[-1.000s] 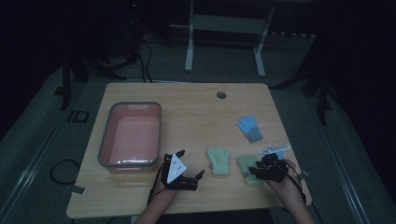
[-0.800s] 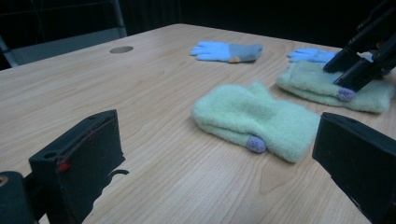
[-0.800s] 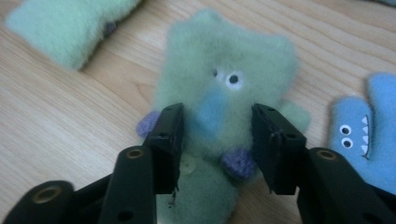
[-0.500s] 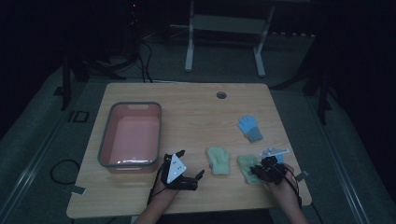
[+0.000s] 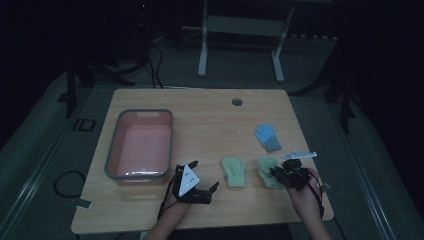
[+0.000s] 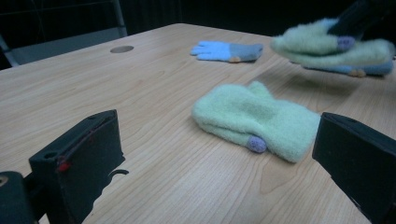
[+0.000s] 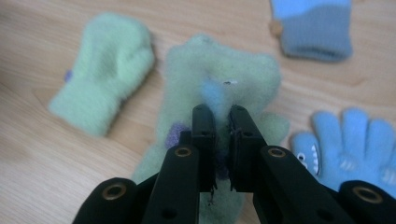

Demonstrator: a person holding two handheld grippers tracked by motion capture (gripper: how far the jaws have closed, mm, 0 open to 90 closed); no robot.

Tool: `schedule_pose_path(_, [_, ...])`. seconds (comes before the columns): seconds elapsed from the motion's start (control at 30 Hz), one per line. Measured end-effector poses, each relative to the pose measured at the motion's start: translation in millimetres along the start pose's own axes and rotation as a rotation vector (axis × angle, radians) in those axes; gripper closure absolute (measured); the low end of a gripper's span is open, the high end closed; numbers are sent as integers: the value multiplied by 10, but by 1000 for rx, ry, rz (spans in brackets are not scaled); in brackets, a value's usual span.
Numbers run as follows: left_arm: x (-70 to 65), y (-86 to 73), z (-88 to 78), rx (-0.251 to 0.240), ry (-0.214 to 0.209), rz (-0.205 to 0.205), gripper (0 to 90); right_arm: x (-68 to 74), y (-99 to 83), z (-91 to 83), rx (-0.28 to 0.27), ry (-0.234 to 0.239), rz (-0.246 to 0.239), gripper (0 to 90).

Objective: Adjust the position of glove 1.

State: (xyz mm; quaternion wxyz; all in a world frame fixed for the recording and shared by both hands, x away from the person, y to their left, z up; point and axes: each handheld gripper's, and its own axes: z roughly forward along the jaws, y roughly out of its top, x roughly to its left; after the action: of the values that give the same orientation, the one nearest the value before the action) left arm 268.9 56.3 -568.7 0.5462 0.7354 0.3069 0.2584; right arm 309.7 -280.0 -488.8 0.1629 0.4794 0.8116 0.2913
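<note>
While the pink bin [image 5: 139,146] sits empty on the table [image 5: 210,115], the right gripper [image 5: 280,172] has just closed on a green mitten [image 5: 267,170]; the other mitten [image 5: 234,172] and a blue glove [image 5: 267,137] lie loose, so the work looks barely begun. From the left gripper [image 6: 210,186], whose jaws stand wide with nothing between them, the held mitten hangs clear of the wood. Seen along the right gripper's jaws, another blue glove [image 7: 348,140] lies beside. No writing is readable.
</note>
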Motion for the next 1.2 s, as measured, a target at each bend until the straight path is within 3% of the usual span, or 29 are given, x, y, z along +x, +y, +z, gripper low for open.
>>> schedule_pose_path(0.27, [2,-1,0,-2,-2,-5,18,157,269,-181,-59,-7,-9,828])
schedule_pose_path(0.37, [5,0,-1,-1,-2,-2,18,266,364,-223,-95,4,-21,828])
schedule_pose_path(0.6, [4,-2,0,-5,-2,-8,18,533,534,-214,-117,9,-37,828])
schedule_pose_path(0.93, [13,-4,-5,-9,-10,-12,18,835,637,-3,-73,31,-52,828])
schedule_pose_path(1.17, [17,-5,-7,-9,-10,-12,18,887,599,187,-36,41,-46,828])
schedule_pose_path(1.2, [15,-5,-6,-12,-11,-15,18,892,565,276,-16,47,-40,828])
